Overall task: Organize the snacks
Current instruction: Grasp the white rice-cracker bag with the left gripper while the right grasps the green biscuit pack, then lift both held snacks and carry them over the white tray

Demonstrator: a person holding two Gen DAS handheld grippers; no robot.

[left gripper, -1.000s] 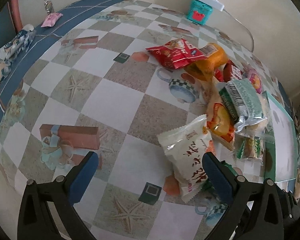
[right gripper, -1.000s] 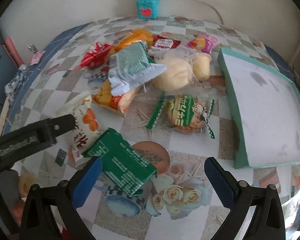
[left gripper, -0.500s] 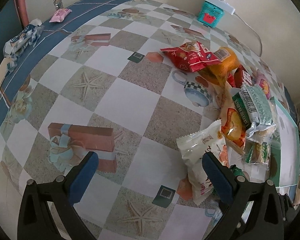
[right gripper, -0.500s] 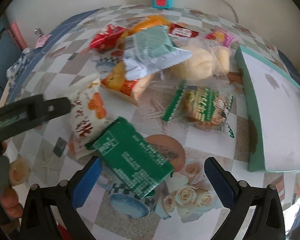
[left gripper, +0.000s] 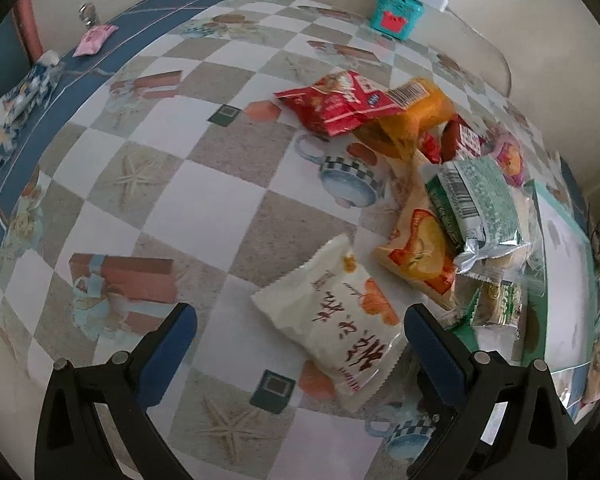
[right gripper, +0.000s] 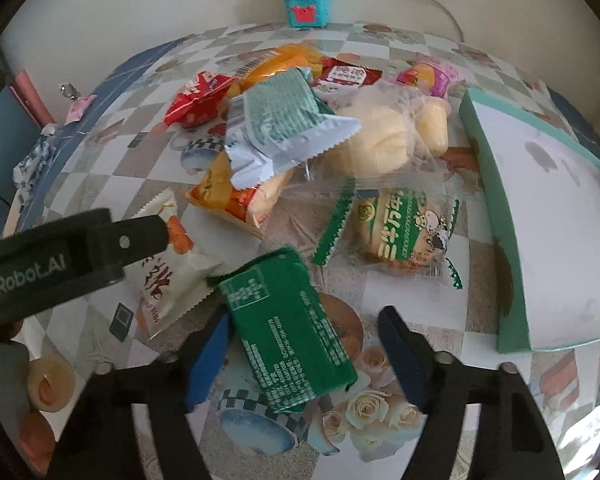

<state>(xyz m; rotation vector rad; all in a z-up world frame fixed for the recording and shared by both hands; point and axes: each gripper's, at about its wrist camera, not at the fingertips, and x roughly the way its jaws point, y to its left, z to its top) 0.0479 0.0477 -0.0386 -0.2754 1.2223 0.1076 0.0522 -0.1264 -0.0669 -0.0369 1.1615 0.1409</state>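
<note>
A heap of snack packets lies on the checked tablecloth. A green packet [right gripper: 284, 304] lies flat between the fingers of my right gripper [right gripper: 304, 322]. Its jaws are closing: the left pad is at the packet's edge, while a gap remains at the right pad. My left gripper [left gripper: 298, 320] stands open just above a white packet with red writing [left gripper: 332, 320], which is nearer its right finger. That left gripper's finger [right gripper: 80, 252] crosses the right wrist view above the white packet [right gripper: 168, 276]. A shallow teal tray [right gripper: 484, 168] with a white floor lies at the right.
Behind lie a red bag [left gripper: 340, 100], an orange bag [left gripper: 416, 116], a silver-green packet [right gripper: 284, 120], buns in clear wrap [right gripper: 372, 140] and a green-edged cake packet [right gripper: 404, 232]. A teal box [right gripper: 306, 0] stands by the wall. A cloth bundle [left gripper: 24, 92] lies at the left edge.
My right gripper's jaws have narrowed around the green packet. The left gripper has shifted sideways, so the white packet now lies between its fingers.
</note>
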